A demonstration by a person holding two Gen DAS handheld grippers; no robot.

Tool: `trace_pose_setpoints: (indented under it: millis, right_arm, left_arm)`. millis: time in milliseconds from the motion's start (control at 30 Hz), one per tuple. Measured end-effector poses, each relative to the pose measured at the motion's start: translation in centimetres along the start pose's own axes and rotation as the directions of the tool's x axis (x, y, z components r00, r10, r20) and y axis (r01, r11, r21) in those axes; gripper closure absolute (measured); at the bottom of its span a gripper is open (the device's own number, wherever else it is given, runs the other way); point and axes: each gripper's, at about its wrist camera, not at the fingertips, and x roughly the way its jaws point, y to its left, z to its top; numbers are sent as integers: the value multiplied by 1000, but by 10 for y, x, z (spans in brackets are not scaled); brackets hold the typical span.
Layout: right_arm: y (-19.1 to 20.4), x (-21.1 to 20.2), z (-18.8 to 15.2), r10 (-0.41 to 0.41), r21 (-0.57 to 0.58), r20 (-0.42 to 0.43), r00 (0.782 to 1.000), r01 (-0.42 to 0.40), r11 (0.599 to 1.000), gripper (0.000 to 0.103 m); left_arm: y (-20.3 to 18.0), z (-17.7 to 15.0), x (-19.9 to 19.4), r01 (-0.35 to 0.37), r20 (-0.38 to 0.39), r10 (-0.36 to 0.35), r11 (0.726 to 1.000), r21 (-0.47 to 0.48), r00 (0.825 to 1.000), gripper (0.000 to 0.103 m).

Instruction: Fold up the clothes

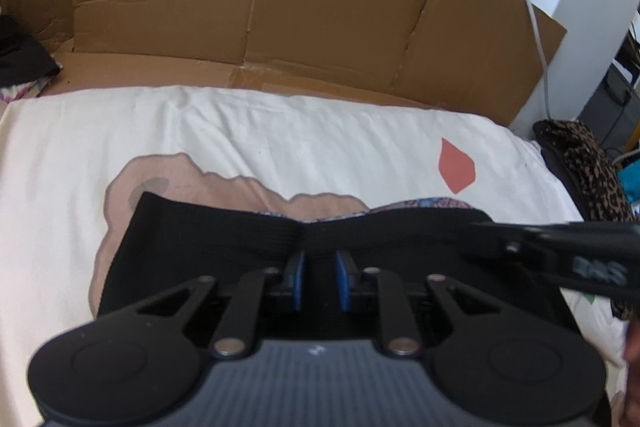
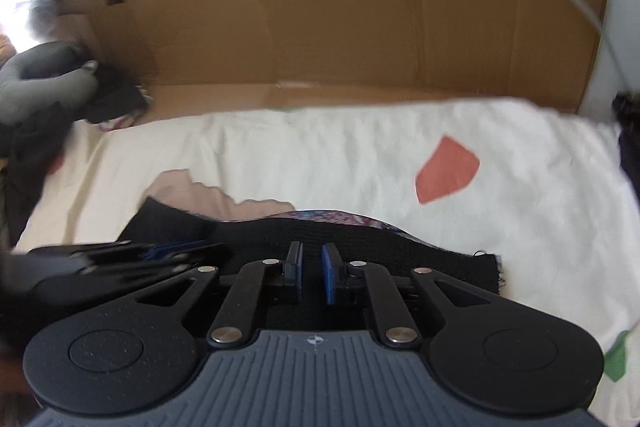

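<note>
Ribbed black knit garment point(image 1: 224, 227) lies on smooth cream sheet point(image 1: 280, 131); left gripper point(image 1: 319, 279) and right gripper point(image 2: 311, 277) clamp its edge.

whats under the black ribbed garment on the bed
A strip of multicoloured patterned fabric peeks out along the far edge of the black ribbed garment, with the white printed sheet beneath. How far either runs underneath is covered.
</note>
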Motion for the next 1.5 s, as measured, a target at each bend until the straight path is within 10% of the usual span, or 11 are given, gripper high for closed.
trace_pose_setpoints:
  millis: [133,933,1500]
  right_arm:
    - [5,-6,-24,20,12,-31,999,-20,1000,72]
    - [-25,-82,-76,-86,59,-33,996,88,994,73]
    - [23,-82,-127,-26,32,-104,994,30,999,67]
  left_arm:
    - [-1,0,0,-6,-1,6,1000,-3,1000,84]
    - [0,5,-34,33,34,-32,999,-32,999,86]
    - [-30,-122,-120,35,-47,-35,999,0,998,83]
